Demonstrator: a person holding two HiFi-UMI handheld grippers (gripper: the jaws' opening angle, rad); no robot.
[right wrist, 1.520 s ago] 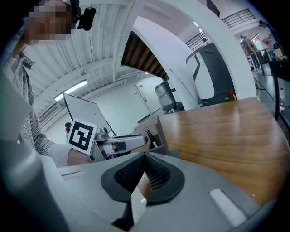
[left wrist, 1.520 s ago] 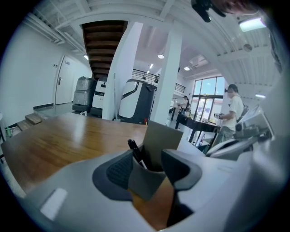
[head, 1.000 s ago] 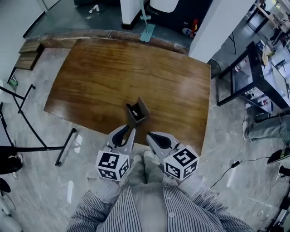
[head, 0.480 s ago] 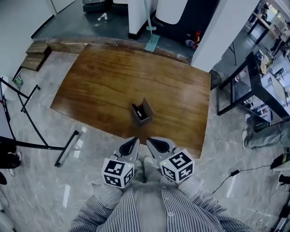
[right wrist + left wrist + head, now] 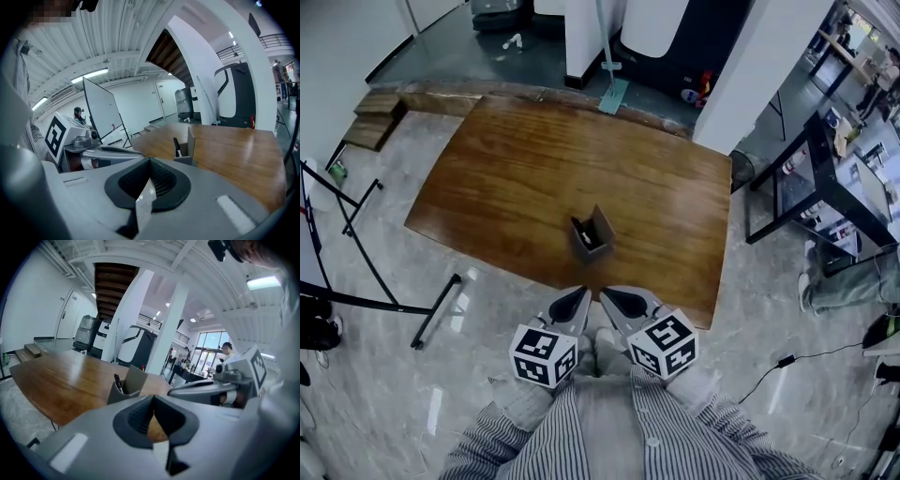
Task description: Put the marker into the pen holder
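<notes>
Marker (image 5: pixel 117 382) is in the pen holder (image 5: pixel 592 234), tip end up, leaning on the holder's 9 o'clock inner wall in the left gripper view. The task looks done from how things lie.

The holder stands upright on the wooden table (image 5: pixel 506 178), toward the table's 6 o'clock edge in the head view. It is near that edge but not at the lip.

Your left gripper (image 5: pixel 572 305) has its jaws pressed together with nothing between the pads. Your right gripper (image 5: pixel 623 305) is the same, pads meeting and empty. Both hang off the table at 6 o'clock from the holder, just beside each other in front of your torso, noses aimed at 12.

Risks from here:
- The holder looks light, with one tall back wall. If you swing either gripper forward to 12, a nose could clip it and tip it or shove it along the slick tabletop.
- The marker only leans in the holder. A knock on the table edge from your body or a gripper could rattle it, and if the holder tips the marker spills out.
- The two grippers are close together, so lifting them carelessly could bump one into the other.
</notes>
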